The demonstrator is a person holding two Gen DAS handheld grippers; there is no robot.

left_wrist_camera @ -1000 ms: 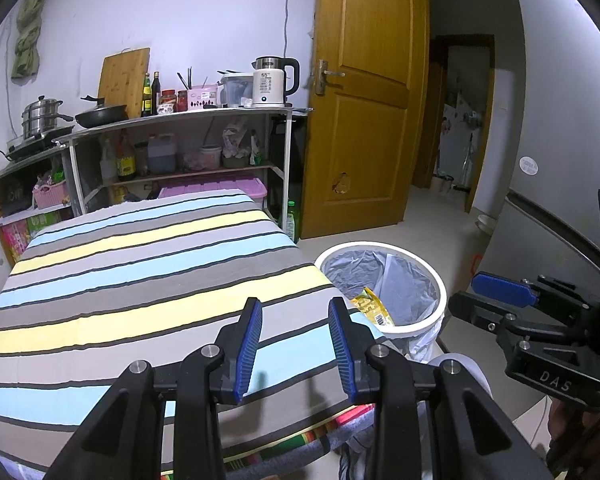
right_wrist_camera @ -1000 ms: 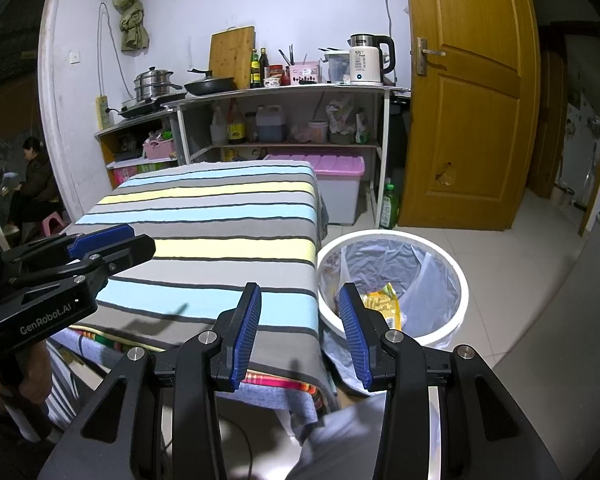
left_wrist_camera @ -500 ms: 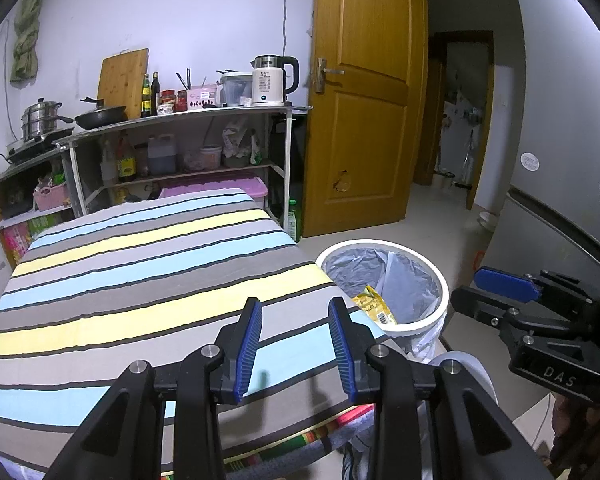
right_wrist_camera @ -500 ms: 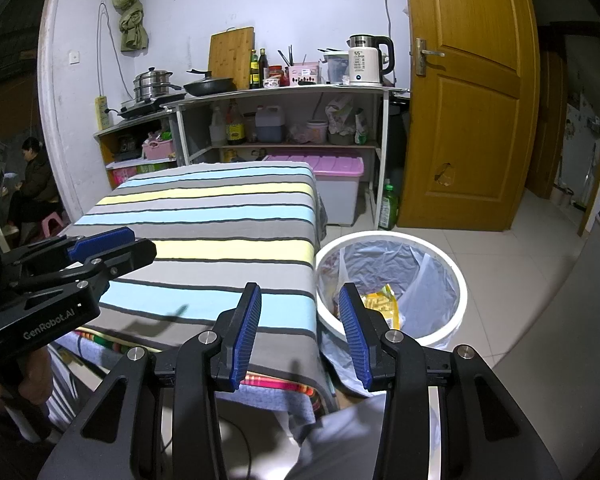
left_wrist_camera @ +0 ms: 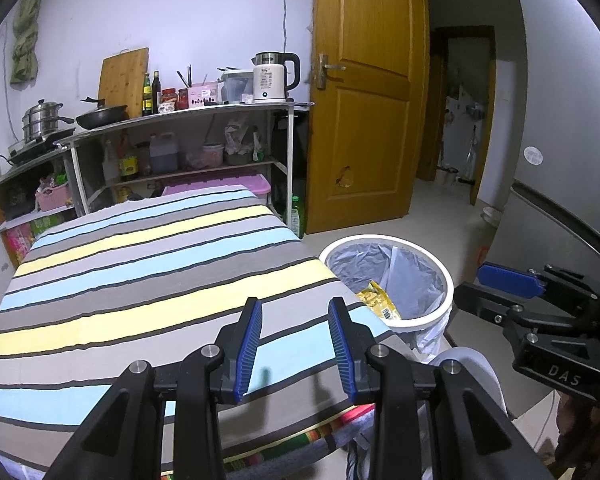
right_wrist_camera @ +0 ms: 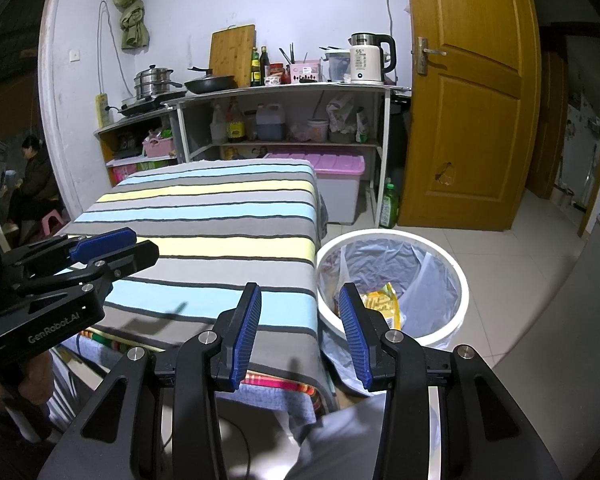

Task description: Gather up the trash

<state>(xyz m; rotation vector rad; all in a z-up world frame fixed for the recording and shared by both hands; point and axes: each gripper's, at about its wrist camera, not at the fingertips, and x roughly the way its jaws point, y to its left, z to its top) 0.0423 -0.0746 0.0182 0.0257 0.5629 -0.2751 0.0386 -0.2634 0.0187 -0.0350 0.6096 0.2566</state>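
A white round trash bin (left_wrist_camera: pixel 440 276) (right_wrist_camera: pixel 458 276) with a grey liner stands on the floor by the table's right corner. A yellow snack wrapper (left_wrist_camera: pixel 378 300) (right_wrist_camera: pixel 382 306) lies inside it. My left gripper (left_wrist_camera: pixel 295 346) is open and empty above the near edge of the striped tablecloth (left_wrist_camera: pixel 140 280). My right gripper (right_wrist_camera: pixel 300 338) is open and empty over the table's near right corner, beside the bin. Each gripper also shows in the other's view: the right one in the left wrist view (left_wrist_camera: pixel 508 288), the left one in the right wrist view (right_wrist_camera: pixel 100 248).
A shelf unit (right_wrist_camera: pixel 284 92) with kettle, pans and bottles stands behind the striped table (right_wrist_camera: pixel 204 216). A pink-lidded box (right_wrist_camera: pixel 332 164) and green bottle (right_wrist_camera: pixel 388 204) sit under it. A wooden door (right_wrist_camera: pixel 472 100) is at right. A person (right_wrist_camera: pixel 32 172) sits far left.
Almost nothing: both grippers stay open and empty, with only a slight drift of the views.
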